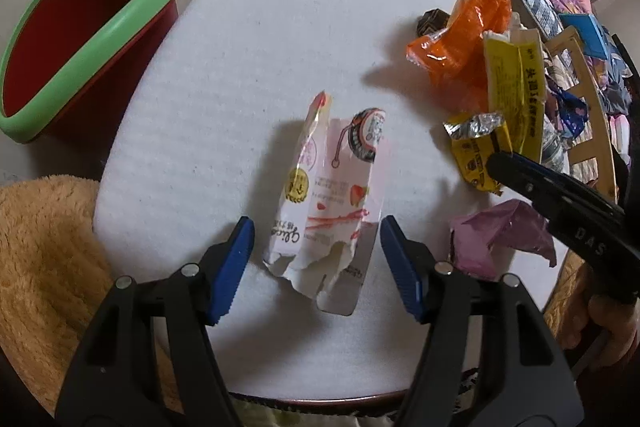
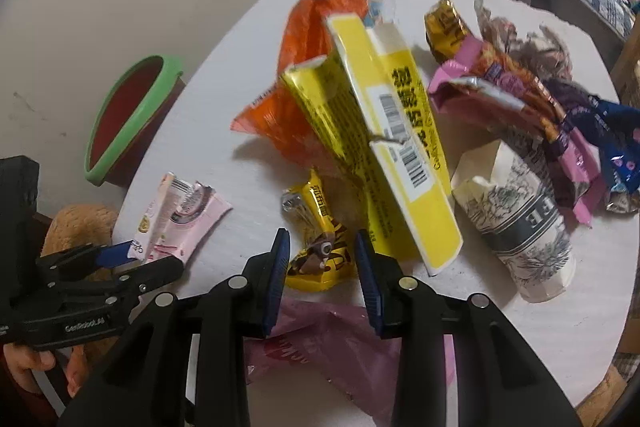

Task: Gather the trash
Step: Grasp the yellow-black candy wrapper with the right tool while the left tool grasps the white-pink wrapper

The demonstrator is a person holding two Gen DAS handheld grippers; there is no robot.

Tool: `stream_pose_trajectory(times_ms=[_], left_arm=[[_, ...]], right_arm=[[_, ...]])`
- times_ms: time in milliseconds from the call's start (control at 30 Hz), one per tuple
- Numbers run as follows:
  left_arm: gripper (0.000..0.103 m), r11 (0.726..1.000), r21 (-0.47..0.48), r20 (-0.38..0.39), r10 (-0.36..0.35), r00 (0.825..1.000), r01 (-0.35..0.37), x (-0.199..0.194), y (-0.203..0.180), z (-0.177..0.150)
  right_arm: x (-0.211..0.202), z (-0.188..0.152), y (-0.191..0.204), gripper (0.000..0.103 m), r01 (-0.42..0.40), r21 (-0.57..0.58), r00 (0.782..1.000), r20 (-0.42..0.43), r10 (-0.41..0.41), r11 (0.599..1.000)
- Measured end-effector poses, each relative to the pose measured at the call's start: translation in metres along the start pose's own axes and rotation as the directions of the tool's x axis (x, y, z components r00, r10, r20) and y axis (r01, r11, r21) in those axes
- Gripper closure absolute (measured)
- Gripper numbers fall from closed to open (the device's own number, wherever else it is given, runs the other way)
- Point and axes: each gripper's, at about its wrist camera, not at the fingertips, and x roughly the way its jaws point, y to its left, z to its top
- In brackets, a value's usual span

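A pink and white snack wrapper [image 1: 332,203] lies on the white table [image 1: 260,47]; my left gripper [image 1: 318,251] is open with its fingers on either side of the wrapper's near end. It shows in the right wrist view [image 2: 176,219] too. My right gripper [image 2: 320,267] is open around a small yellow candy wrapper [image 2: 320,251], also seen in the left wrist view [image 1: 476,151]. A red bin with a green rim [image 1: 80,43] stands left of the table, and shows in the right wrist view [image 2: 128,119].
A pile of trash lies on the table's right: an orange bag [image 2: 304,67], a yellow box [image 2: 400,147], a paper cup [image 2: 520,227], a pink bag [image 2: 332,347], several crumpled wrappers [image 2: 520,79]. A tan fluffy cushion [image 1: 44,267] is at the near left.
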Motion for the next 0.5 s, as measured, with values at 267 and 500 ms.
stream_pose_trajectory(times_ms=[267,500], left_arm=[[0.056,1.0,-0.001,0.017,-0.006,1.0,0.006,-0.005,0.002,-0.002],[0.059,0.999,-0.043,0.099,-0.005,0.995,0.009,-0.031,0.009,0.007]], right_arm=[[0.002,-0.001,0.002,0.076,-0.023,0.009,1.0,0.003,0.023,1.0],[-0.038,0.009,0.013,0.089,-0.07,0.01,0.993,0.099,0.069,0.998]])
